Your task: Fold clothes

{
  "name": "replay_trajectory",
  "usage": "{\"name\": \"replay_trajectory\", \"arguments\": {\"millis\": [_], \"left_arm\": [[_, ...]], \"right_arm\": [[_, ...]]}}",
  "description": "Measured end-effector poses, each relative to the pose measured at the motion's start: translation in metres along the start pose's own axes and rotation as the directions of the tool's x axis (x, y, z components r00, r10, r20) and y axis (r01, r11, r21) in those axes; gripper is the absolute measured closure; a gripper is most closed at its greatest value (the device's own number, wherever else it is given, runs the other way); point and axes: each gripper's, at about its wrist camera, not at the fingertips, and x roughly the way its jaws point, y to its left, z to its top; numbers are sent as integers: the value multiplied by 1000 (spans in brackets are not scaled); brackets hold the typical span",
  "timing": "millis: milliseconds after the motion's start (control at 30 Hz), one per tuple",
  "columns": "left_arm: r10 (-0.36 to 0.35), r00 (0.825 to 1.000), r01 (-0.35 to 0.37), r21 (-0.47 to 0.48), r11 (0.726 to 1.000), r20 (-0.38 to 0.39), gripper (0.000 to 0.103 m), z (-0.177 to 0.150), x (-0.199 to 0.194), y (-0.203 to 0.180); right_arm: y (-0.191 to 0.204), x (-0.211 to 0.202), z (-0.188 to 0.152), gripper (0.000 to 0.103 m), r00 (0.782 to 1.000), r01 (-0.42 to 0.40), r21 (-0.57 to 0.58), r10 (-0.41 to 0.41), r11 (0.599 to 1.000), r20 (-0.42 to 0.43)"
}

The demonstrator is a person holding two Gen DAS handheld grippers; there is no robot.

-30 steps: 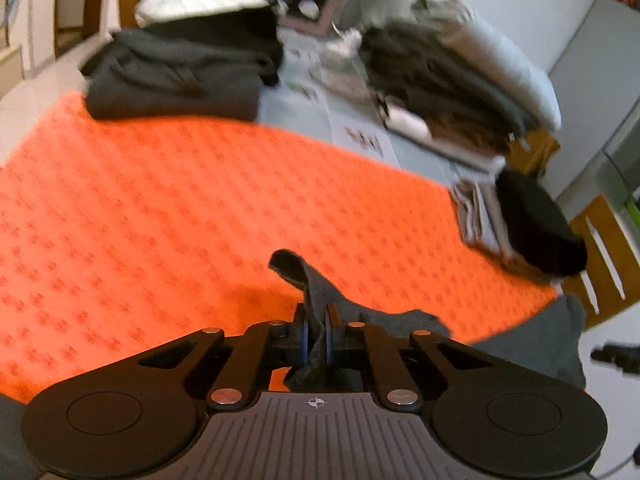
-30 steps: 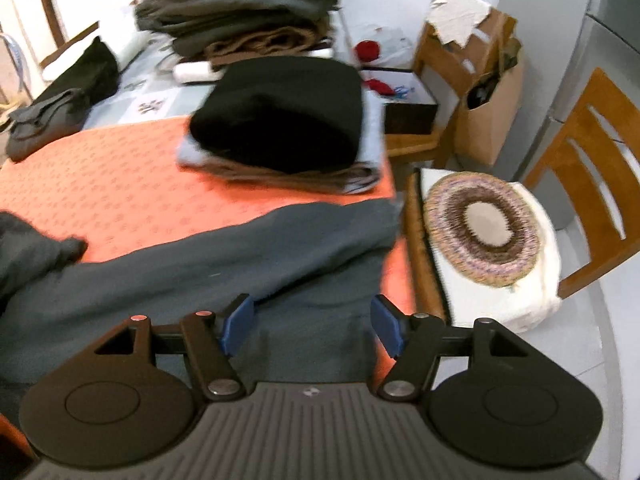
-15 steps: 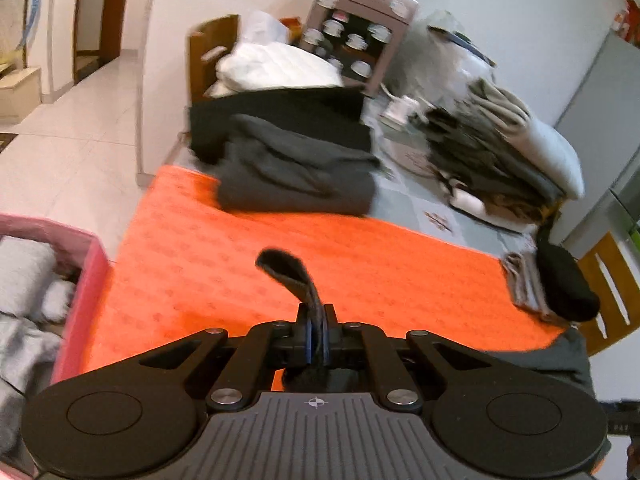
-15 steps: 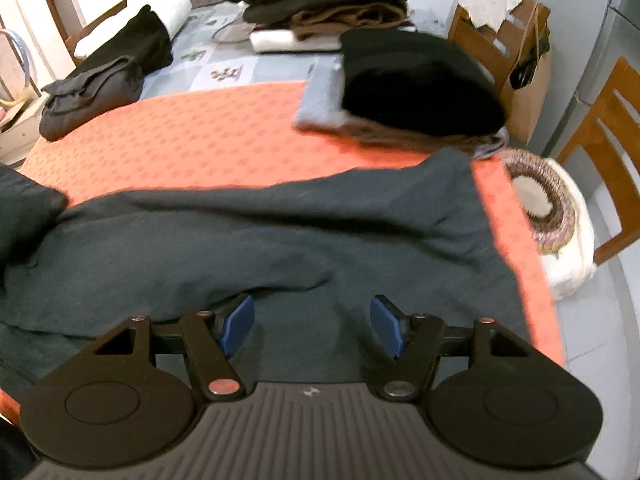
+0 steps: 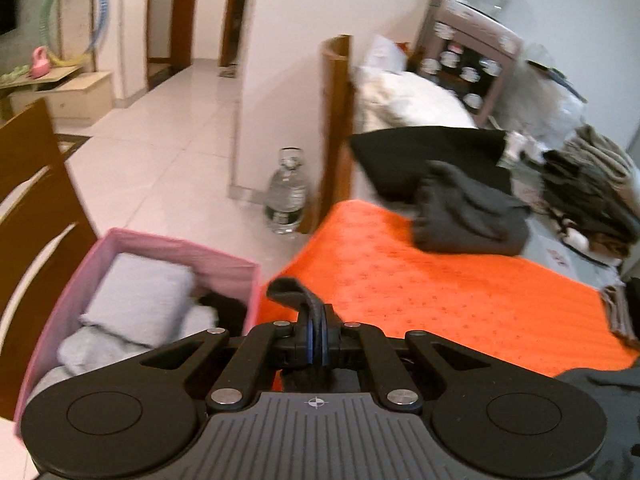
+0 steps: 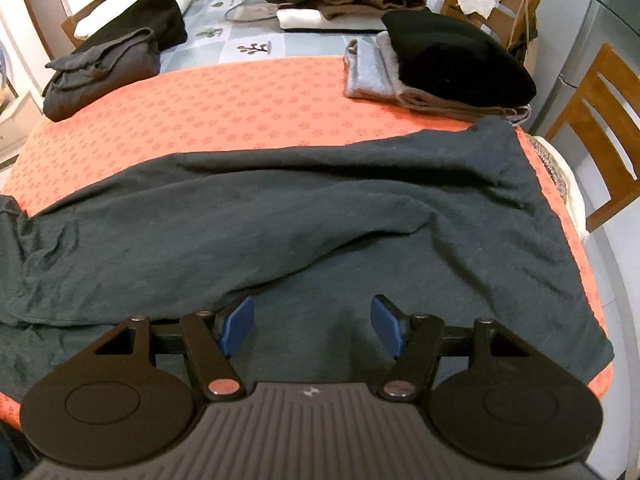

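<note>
A dark grey garment (image 6: pixel 304 232) lies spread and wrinkled across the near half of the orange table cover (image 6: pixel 224 108). My right gripper (image 6: pixel 316 330) is open and empty, just above the garment's near part. My left gripper (image 5: pixel 316 330) is shut on a fold of the dark grey garment (image 5: pixel 294 292), held near the table's left end above the orange cover (image 5: pixel 440 296). The rest of the garment shows at the lower right of the left wrist view (image 5: pixel 600 380).
Folded clothes sit on the table: a dark grey pile (image 6: pixel 104 68) far left, a black and beige stack (image 6: pixel 444 68) far right, more behind. A pink bin (image 5: pixel 120 304) with grey clothes stands left of the table. A water bottle (image 5: pixel 286 196) is on the floor. Wooden chairs (image 6: pixel 600 128) flank the table.
My left gripper has swung left with the garment fold, bringing the pink bin and floor into view. My right gripper has pulled back and turned left, showing the whole spread garment.
</note>
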Motion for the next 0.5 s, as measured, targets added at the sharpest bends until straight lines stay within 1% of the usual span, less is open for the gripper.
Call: {"name": "replay_trajectory", "arguments": {"millis": [100, 167, 267, 367, 400, 433, 500], "left_arm": [[34, 999, -34, -12, 999, -5, 97, -4, -3, 22], [64, 998, -64, -13, 998, -23, 97, -9, -1, 33], [80, 996, -82, -36, 996, -44, 96, -21, 1, 43], [92, 994, -95, -44, 995, -59, 92, -35, 1, 44], [93, 994, -96, -45, 994, -58, 83, -38, 0, 43], [95, 994, -97, -46, 994, -56, 68, -42, -1, 42], [89, 995, -91, -38, 995, -40, 57, -46, -6, 34]], "right_arm": [[9, -2, -2, 31, 1000, 5, -8, -5, 1000, 2], [15, -3, -3, 31, 1000, 6, -12, -6, 1000, 3], [20, -3, -3, 31, 1000, 5, -19, -5, 1000, 5], [21, -5, -3, 31, 1000, 6, -29, -6, 1000, 8], [20, -6, -3, 31, 1000, 6, -32, -6, 999, 10], [18, -8, -2, 31, 1000, 6, -34, -6, 999, 12], [12, -10, -1, 31, 1000, 7, -36, -6, 999, 14]]}}
